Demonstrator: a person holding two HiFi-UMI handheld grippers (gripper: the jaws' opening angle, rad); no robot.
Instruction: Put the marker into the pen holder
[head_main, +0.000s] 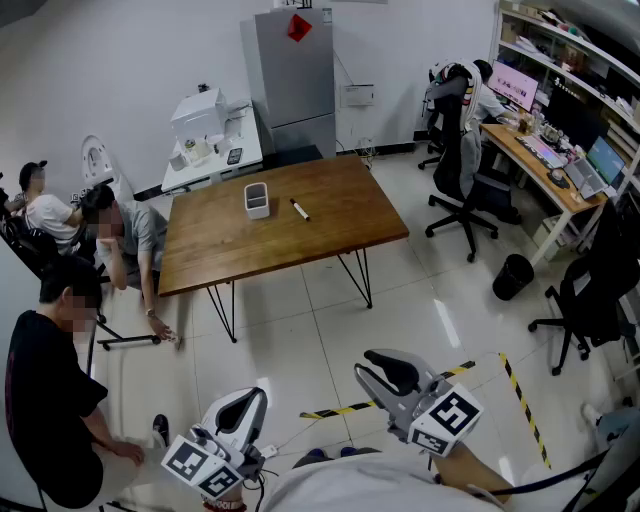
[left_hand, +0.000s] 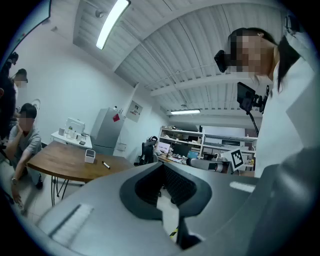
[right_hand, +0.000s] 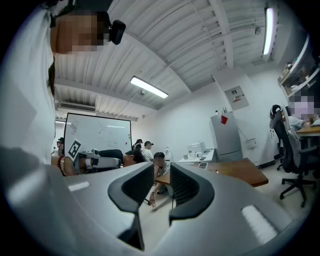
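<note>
Brown wood is the biggest thing ahead of me: the worktop (head_main: 300, 245) on thin black legs, well across the tiled floor from where I stand. The task has not begun, so both tools hang low in front of my body, pointing level and far short of the wood.

My right tongs (head_main: 372, 372) are narrowly open, with a clear gap between the ribbed pads and nothing in it. I judge that a sensible width for a slim barrel. My left tongs (head_main: 252, 402) have their tips drawn together, also on nothing. Only a sliver of floor shows between the pads lower down. They probably have no part in the pick unless the holder needs steadying.

The white pen holder (head_main: 257, 199) stands upright near the middle of the worktop, towards its far edge, with its open mouth facing up, ready to receive. From here I cannot see whether anything is already inside it.

The marker (head_main: 299, 209) lies flat on the wood just to the right of the pen holder, apart from it and slanted rather than parallel to its side. It is too small for me to tell which end carries the cap.

The right gripper view catches only a corner of the worktop, so neither pen holder nor marker shows there.
</note>
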